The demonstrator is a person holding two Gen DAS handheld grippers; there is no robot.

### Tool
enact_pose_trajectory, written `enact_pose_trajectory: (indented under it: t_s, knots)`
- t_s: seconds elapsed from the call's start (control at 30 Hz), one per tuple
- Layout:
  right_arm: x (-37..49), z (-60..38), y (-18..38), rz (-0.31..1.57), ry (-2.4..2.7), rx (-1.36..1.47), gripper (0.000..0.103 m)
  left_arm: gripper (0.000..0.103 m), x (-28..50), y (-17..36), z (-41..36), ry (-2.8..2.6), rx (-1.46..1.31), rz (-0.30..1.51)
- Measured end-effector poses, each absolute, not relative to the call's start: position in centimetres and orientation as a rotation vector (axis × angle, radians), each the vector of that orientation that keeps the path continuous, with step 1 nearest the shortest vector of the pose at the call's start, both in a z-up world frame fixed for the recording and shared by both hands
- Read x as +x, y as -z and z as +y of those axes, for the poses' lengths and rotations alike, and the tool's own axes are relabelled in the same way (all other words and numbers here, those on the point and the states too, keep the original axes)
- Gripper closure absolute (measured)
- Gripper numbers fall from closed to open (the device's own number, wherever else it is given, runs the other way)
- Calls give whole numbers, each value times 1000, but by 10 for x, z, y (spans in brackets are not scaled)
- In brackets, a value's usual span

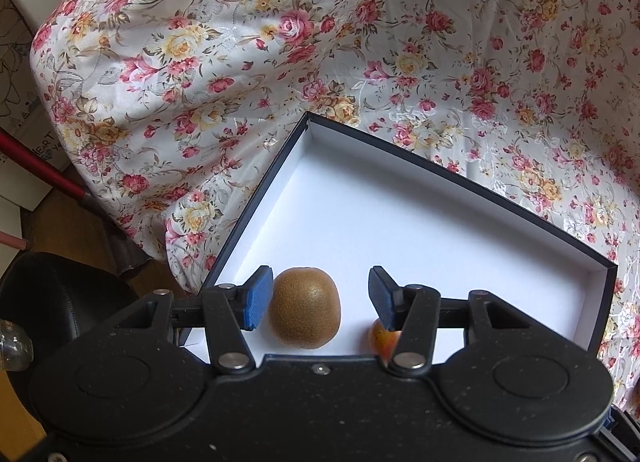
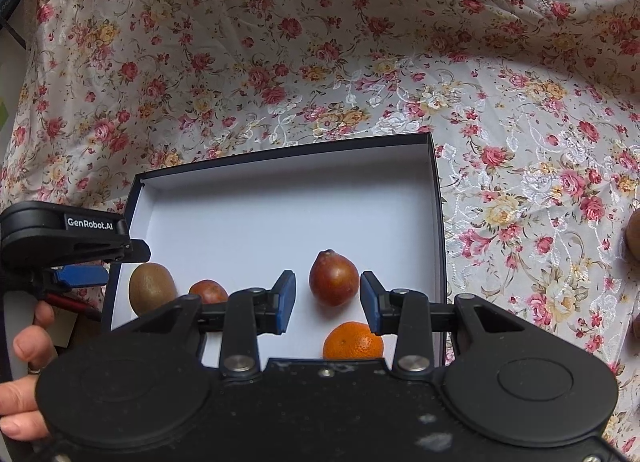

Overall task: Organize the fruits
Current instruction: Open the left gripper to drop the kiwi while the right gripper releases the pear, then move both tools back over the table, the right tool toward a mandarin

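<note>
Between the parted pads of the left tool, low in the frame, a fuzzy brown kiwi sits ungripped in the white-lined box, which also holds a red pear between the empty, gaping right tool, plus an orange.

kiwi; two red pears; mandarin | inside box; second pear perhaps

A home, by the look of it. A flowered cloth drapes the furniture. Cardboard boxes stand beside it.
</note>
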State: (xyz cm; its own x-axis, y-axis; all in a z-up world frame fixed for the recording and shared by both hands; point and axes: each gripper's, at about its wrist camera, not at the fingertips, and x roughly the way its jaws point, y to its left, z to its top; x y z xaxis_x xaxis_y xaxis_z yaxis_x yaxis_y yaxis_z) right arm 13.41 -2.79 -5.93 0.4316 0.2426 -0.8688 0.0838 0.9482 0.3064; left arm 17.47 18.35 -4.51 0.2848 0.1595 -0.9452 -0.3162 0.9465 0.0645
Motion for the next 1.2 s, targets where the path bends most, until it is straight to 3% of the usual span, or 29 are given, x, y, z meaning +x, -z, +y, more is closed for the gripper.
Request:
enact_pose_trajectory:
  t_s: [1.2]
  knots:
    - [94,-116,45,1236,54,324,64,45,164,25,36,-91,46,1219]
